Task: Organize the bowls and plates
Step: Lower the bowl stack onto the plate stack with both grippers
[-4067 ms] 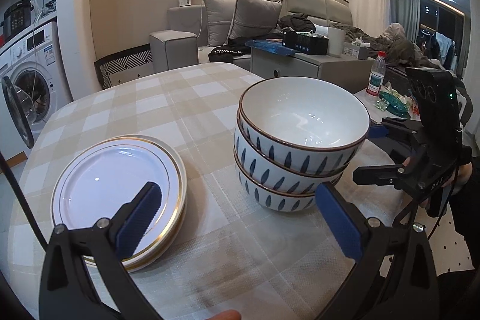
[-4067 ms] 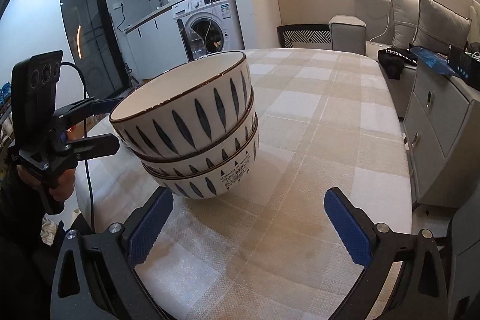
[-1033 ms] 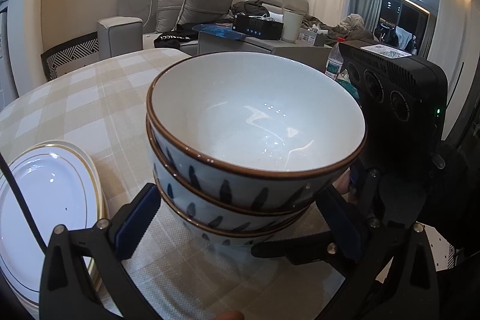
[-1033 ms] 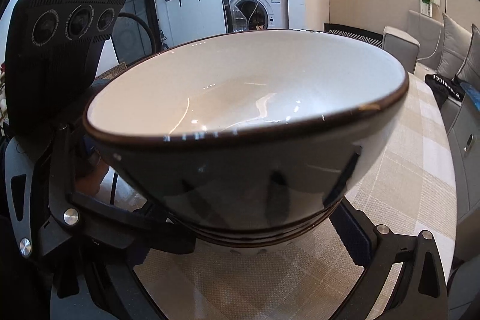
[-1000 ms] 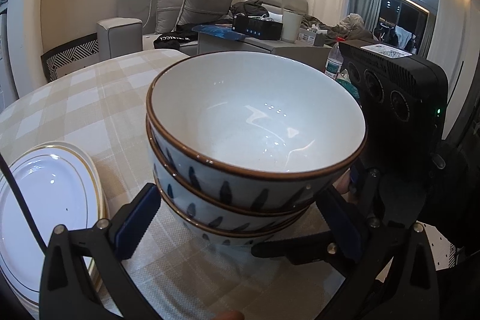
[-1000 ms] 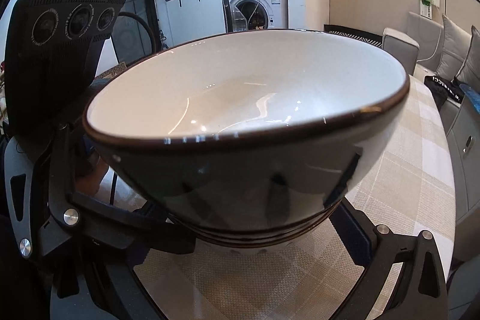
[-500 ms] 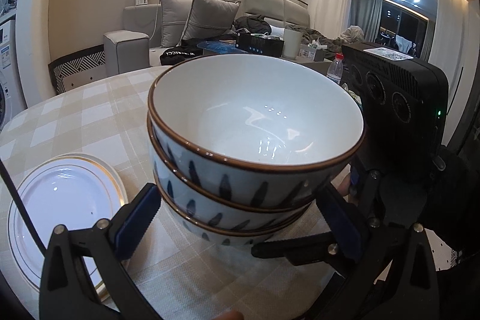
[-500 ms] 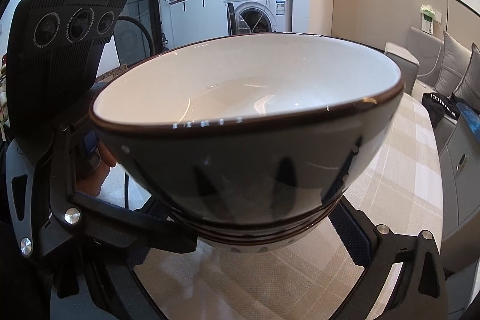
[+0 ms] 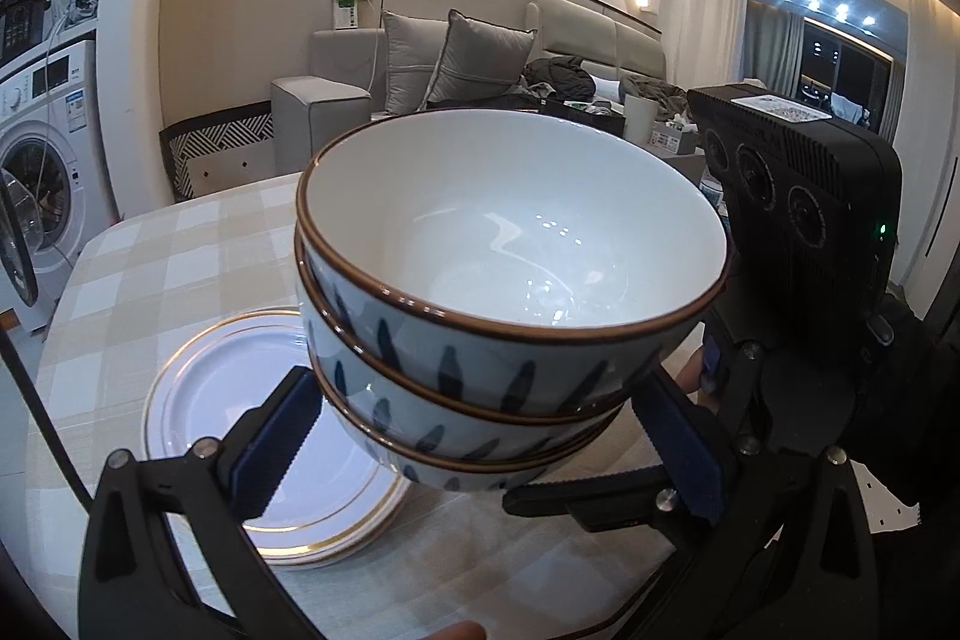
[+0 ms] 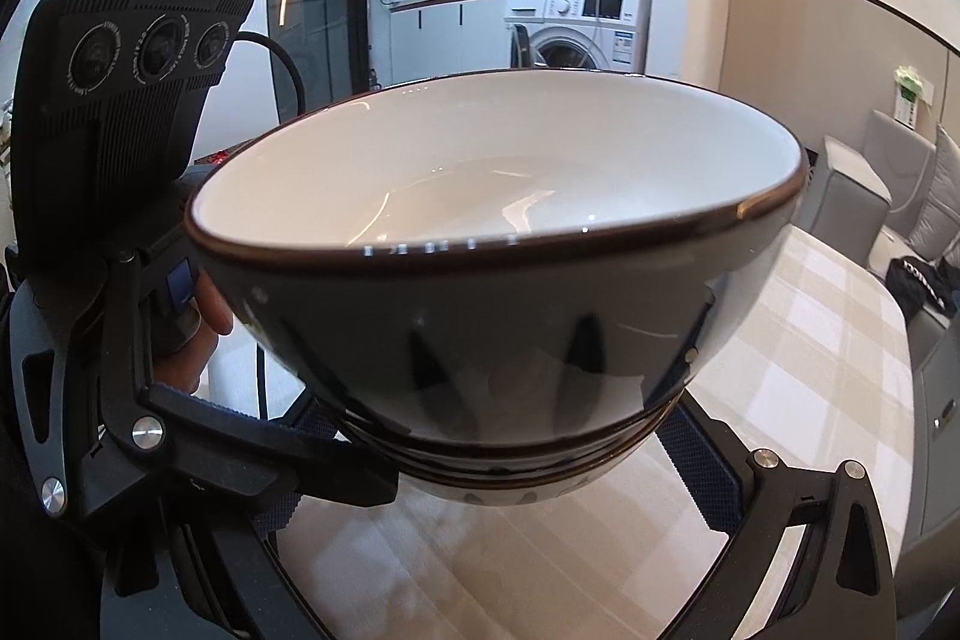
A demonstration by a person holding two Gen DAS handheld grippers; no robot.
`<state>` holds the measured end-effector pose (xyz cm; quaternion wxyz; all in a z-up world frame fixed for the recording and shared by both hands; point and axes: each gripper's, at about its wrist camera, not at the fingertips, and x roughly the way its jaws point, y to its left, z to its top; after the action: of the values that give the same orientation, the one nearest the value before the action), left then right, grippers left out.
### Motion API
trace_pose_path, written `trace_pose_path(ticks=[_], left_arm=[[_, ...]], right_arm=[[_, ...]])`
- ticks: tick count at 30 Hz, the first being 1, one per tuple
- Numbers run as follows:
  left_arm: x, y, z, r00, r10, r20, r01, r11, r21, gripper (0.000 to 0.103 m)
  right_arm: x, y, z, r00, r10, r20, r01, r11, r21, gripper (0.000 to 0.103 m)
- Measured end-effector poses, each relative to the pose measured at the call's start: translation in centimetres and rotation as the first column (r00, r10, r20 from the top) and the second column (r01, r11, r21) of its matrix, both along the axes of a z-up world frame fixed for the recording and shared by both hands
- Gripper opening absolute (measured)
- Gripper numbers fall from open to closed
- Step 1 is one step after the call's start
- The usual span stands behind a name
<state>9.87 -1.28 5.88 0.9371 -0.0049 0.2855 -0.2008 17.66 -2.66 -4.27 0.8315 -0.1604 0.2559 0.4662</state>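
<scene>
1. Clearly nested, three bowls form one stack [image 9: 480, 340] — white inside, brown-rimmed, with dark blue leaf strokes on the outer walls; the top bowl [image 10: 498, 196] holds nothing but light reflections.
2. Both grippers cradle this stack from opposite sides, and it hangs above the table [image 9: 150, 268], which is covered in a beige checked cloth.
3. Seen from the left wrist, the left gripper [image 9: 480, 448] has its blue-padded fingers [image 9: 273, 439] spread wide, one on each side of the lowest bowl. The pads sit against or just beside its lower wall; a firm clamp cannot be confirmed.
4. Seen from the right wrist, the right gripper [image 10: 498, 466] likewise has its fingers set wide under the stack, the right pad [image 10: 699, 472] just below the bowl's curve. The other pad is mostly hidden behind the left gripper's black finger, which crosses in front of it.
5. Gold-rimmed white plates [image 9: 264, 436] lie stacked on the table near its left edge in the left wrist view — the stack of bowls overlaps their right part in the picture and appears raised over it, the foot tilted slightly.
6. A hand [image 10: 198, 334] grips the left gripper's handle at the left of the right wrist view, below its black camera housing [image 10: 126, 88].
</scene>
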Motion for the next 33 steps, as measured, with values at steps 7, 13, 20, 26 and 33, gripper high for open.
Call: trace_pose_path(ticks=[7,13,20,26,33], left_arm=[[0.5,3.5,0.2,0.998,0.064,0.005,-0.064,0.998,-0.003,0.103],[1.4,5.9,-0.5,0.995,0.102,0.003,-0.102,0.995,-0.009,0.103],[2.9,7.6,-2.4,0.992,0.121,-0.018,-0.122,0.992,-0.029,0.103],[4.1,8.1,-4.2,0.990,0.132,-0.047,-0.133,0.991,-0.026,0.103],[4.3,7.8,-5.5,0.989,0.141,-0.052,-0.142,0.990,-0.002,0.103]], right_arm=[[1.6,4.8,0.7,0.999,0.045,0.005,-0.045,0.999,0.008,0.103],[2.7,8.0,0.7,0.998,0.065,0.012,-0.065,0.998,-0.003,0.103],[4.1,9.9,-0.4,0.998,0.062,0.007,-0.062,0.998,-0.031,0.103],[5.3,11.0,-2.1,0.998,0.056,0.012,-0.055,0.996,-0.074,0.103],[5.9,11.6,-3.6,0.998,0.057,0.035,-0.053,0.994,-0.094,0.103]])
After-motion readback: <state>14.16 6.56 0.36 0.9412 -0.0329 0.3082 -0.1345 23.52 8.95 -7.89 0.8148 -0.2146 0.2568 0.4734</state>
